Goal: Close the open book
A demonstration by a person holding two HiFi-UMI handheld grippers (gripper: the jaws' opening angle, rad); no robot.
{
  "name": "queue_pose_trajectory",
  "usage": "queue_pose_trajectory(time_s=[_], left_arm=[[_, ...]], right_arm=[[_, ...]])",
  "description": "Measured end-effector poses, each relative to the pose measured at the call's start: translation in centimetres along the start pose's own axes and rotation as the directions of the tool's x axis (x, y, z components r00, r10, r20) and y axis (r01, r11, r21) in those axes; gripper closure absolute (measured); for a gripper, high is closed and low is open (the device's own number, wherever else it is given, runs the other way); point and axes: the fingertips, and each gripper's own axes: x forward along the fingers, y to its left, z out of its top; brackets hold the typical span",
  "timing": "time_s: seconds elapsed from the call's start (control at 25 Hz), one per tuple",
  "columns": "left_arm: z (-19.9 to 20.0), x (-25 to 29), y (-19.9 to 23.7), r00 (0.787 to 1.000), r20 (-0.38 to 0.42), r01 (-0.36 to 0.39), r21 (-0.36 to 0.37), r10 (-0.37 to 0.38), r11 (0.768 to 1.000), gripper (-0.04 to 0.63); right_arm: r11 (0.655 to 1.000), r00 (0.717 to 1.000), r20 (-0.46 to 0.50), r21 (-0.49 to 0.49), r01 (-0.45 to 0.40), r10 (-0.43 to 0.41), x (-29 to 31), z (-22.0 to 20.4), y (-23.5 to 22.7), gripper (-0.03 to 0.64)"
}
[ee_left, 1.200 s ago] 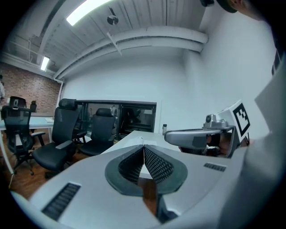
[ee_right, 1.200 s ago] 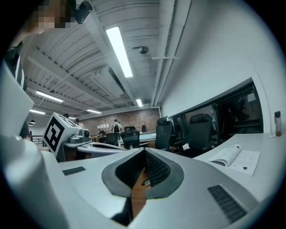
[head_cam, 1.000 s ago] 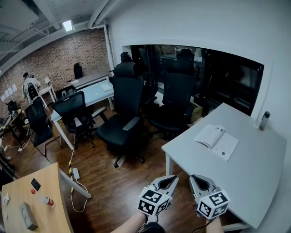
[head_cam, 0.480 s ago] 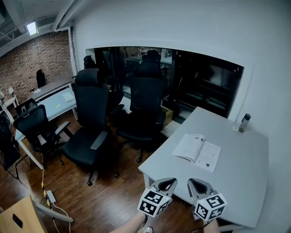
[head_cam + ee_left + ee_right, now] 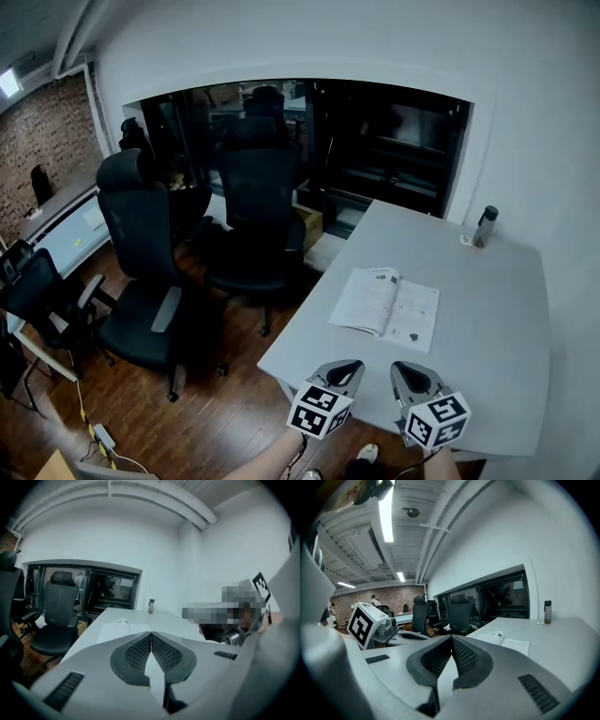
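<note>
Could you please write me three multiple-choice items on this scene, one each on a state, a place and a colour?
1. How does the book lie on the table?
A. Closed
B. Open and flat
C. Standing on edge

2. Where does the bottle stand?
A. On the book
B. On the floor
C. Near the table's far edge, beyond the book

3. What colour are the chairs?
A. Black
B. Red
C. White

Answers:
1. B: its pages spread to both sides of the spine.
2. C: it stands upright by the wall, apart from the book.
3. A: seats and backs are all black.
</note>
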Motion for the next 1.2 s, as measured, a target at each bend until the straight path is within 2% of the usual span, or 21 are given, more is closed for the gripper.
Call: queue_pose_trajectory(time_s=[0.28,0.48,0.6,0.88,1.04,1.2], left_arm=[[-0.2,6.1,1.5,0.996,-0.066,-0.054,0.001,0.054,0.999,0.591],[-1.3,9.2,3.4,0.985,-0.111,-0.133,-0.03,0.129,0.991,0.591],[-2.5,11.1,4.5,0.979,-0.144,-0.151,-0.032,0.145,0.988,0.589],[-6.4,13.7,8.0,0.966,-0.231,-0.122,-0.021,0.113,0.992,0.59],[-9.3,15.1,10.4,0.944,-0.303,-0.133,0.007,0.129,0.991,0.591],[-12.0,16.2,12.2,0.929,-0.347,-0.151,-0.026,0.133,0.988,0.59]], right_arm=[[1.0,0.999,0.028,0.02,-0.016,0.016,2.8,0.4,-6.3,0.612],[0.998,0.998,-0.001,0.022,-0.056,0.056,4.3,-0.4,-9.0,0.612],[0.998,0.998,-0.015,0.031,-0.053,0.054,5.3,-0.9,-10.5,0.612],[0.997,0.997,-0.075,0.066,0.029,-0.024,8.4,-3.1,-11.2,0.612],[0.995,0.992,-0.11,0.078,0.068,-0.059,9.8,-3.8,-10.9,0.612],[0.992,0.988,-0.13,0.084,0.094,-0.082,10.5,-4.0,-10.9,0.612]])
